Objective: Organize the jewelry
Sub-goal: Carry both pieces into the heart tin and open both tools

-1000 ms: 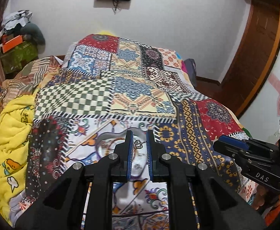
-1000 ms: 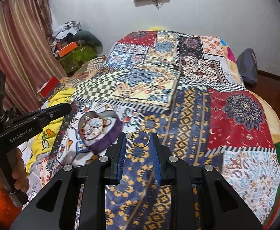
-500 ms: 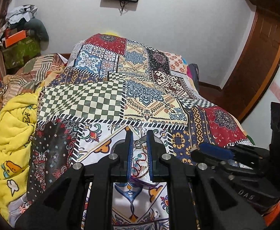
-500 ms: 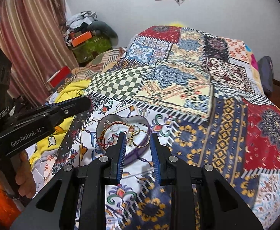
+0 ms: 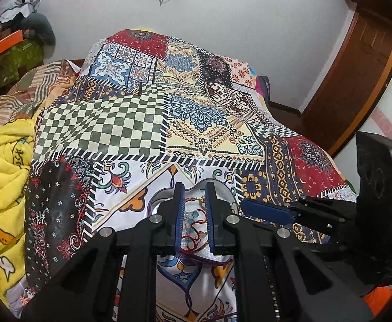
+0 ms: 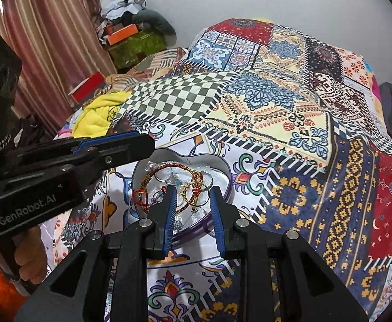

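Note:
A heart-shaped tin (image 6: 224,171) with a purple rim lies on the patchwork quilt (image 6: 276,102). Inside it are a red braided bracelet (image 6: 176,165), thin cords and silver hoops. My right gripper (image 6: 193,191) hovers over the tin's near side, shut on a gold hoop earring (image 6: 196,194) that spans its fingertips. My left gripper (image 6: 147,145) reaches in from the left above the tin's rim. In the left wrist view the left gripper (image 5: 194,187) has a narrow gap with nothing in it. The tin (image 5: 158,197) shows beneath it, and the right gripper (image 5: 245,206) comes in from the right.
A yellow blanket (image 5: 5,187) is bunched along the quilt's left side. A person's hand (image 6: 27,252) grips the left handle. Boxes and clothes (image 6: 131,35) pile up by the curtain at the back left. A wooden door (image 5: 357,67) stands at the right.
My right gripper carried the gold hoop leftward from the blue patch to above the tin. The left gripper moved forward, so both now meet over the tin.

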A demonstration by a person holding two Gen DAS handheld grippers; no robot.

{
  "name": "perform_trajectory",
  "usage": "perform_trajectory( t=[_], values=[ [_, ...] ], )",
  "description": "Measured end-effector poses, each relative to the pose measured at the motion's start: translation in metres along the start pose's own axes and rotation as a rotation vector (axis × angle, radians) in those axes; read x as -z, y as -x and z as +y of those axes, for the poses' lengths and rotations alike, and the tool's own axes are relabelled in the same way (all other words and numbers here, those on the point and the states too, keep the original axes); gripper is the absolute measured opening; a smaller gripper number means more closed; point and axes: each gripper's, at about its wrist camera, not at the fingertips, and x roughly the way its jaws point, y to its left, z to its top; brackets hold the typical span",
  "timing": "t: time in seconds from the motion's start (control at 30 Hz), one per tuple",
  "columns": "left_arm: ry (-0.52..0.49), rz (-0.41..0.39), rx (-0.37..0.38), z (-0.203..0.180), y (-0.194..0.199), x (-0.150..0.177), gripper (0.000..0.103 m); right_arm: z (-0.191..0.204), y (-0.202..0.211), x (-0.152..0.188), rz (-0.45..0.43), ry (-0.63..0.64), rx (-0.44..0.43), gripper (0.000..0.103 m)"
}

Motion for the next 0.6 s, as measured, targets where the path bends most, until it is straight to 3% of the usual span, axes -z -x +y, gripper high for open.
perform_trajectory(
  t=[0.43, 0.6],
  values=[
    [0.036, -0.014, -0.059, 0.018, 0.006, -0.001, 0.012, 0.006, -0.012, -0.002, 0.043, 0.003, -0.017, 0.023],
    [0.023, -0.022, -0.075, 0.014, 0.013, 0.0, 0.012, 0.003, -0.003, -0.002, 0.036, -0.03, -0.021, 0.029]
  ],
)
